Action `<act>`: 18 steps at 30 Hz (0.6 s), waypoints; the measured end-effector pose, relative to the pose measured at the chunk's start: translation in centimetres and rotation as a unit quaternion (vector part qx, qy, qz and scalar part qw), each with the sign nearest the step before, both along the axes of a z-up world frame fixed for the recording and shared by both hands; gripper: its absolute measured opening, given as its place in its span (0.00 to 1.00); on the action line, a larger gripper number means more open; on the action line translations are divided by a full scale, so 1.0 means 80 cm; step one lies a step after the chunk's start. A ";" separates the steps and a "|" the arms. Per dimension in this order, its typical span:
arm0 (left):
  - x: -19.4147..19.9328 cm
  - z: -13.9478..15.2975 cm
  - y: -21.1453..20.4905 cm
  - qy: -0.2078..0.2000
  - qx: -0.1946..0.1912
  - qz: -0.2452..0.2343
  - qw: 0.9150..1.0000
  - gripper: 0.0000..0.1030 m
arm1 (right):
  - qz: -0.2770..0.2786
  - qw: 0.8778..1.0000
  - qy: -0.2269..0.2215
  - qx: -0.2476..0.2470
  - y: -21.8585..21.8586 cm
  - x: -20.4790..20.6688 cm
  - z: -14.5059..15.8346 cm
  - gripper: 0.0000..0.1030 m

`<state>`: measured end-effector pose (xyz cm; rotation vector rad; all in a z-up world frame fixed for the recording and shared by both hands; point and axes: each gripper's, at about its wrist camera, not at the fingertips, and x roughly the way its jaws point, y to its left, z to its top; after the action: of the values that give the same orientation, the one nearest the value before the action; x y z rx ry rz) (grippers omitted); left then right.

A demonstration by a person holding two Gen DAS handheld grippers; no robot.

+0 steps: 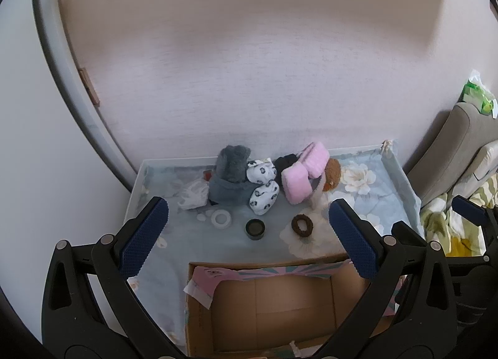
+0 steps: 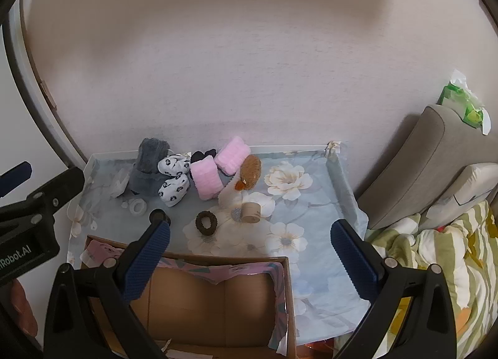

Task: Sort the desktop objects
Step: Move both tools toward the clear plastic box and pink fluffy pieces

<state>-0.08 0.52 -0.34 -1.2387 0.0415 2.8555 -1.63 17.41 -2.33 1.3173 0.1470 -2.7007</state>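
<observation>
From the left wrist camera, the left gripper point(image 1: 249, 234) hangs with its jaws spread wide and nothing between them, poised above the near edge of the table point(image 1: 401, 172), which is covered by a floral cloth. Directly below sits an open cardboard box point(image 1: 274, 306), empty as far as can be seen, set at the front presumably so sorted items can be dropped in with a short carry. The loose things lie beyond it: a brown hair scrunchie point(image 1: 301, 225), a small dark round jar point(image 1: 255, 229) and a white tape ring point(image 1: 221, 219) in a rough row nearest the box. Behind them, bunched against the wall, are a grey fluffy sock bundle point(image 1: 230, 172), two white patterned socks point(image 1: 264, 184), pink fuzzy socks point(image 1: 306, 169), a brown plush piece point(image 1: 332, 176) and a crumpled plastic bag point(image 1: 193, 197). The soft pile is crowded, so the front row looks easier to take first.

From the right wrist camera, the right gripper point(image 2: 250, 240) is likewise released and empty, hovering over the box's far rim point(image 2: 218, 261). A small cardboard roll point(image 2: 251, 212) stands just right of the scrunchie point(image 2: 206, 224). The jar point(image 2: 157, 215) is partly hidden behind this gripper's left finger point(image 2: 146, 261). The left gripper's body point(image 2: 34, 212) crowds the left side, and a grey cushion point(image 2: 429, 159) and striped bedding point(image 2: 445, 253) flank the table's right edge.
</observation>
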 end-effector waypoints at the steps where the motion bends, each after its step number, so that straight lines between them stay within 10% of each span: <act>1: -0.001 0.000 -0.001 -0.001 0.002 0.000 1.000 1.00 | 0.000 1.000 0.000 0.001 -0.001 0.000 -0.001 0.99; 18: -0.007 -0.004 -0.016 -0.025 0.050 0.004 0.998 1.00 | 0.016 1.000 -0.011 0.008 -0.009 -0.002 -0.010 0.99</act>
<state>-0.65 -0.74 -0.66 -1.2925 -0.1044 2.7928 -1.76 16.67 -3.17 1.3367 0.1848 -2.6631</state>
